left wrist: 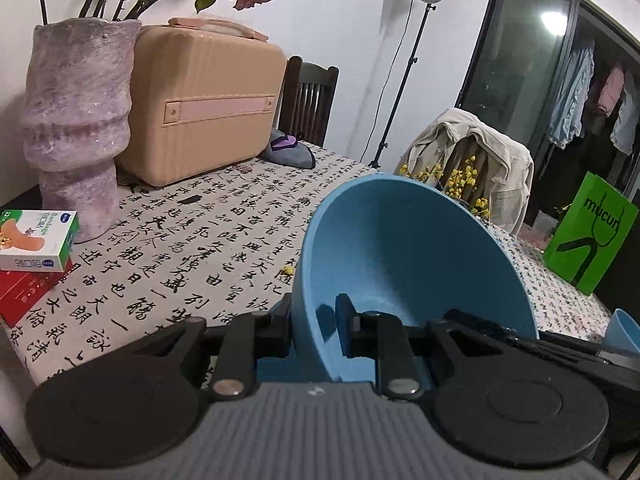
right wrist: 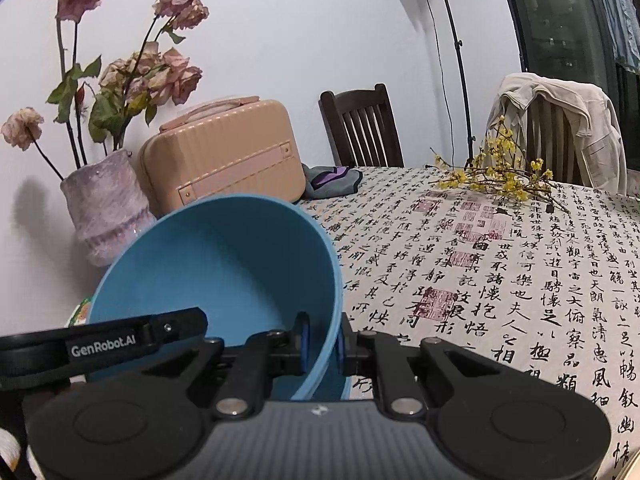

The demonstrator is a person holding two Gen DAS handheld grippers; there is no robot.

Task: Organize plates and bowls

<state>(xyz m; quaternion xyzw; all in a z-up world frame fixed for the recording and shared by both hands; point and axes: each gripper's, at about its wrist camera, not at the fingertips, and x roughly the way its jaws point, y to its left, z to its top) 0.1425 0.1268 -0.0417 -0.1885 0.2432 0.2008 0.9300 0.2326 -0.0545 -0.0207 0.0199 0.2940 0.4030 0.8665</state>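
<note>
Carry step in hand: a blue bowl (left wrist: 412, 264) is clamped by its rim in the left gripper (left wrist: 314, 326) and another blue bowl (right wrist: 216, 276) in the right gripper (right wrist: 322, 344), both tilted above the desk (right wrist: 480, 280), w/ fingers clenched; next, one presumably nested into the other toward 12 o'clock.

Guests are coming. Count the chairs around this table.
2. A dark wooden chair stands at the far side, right of the tan suitcase. A second chair, draped with a beige jacket, stands further right. Others may be out of frame.
</note>
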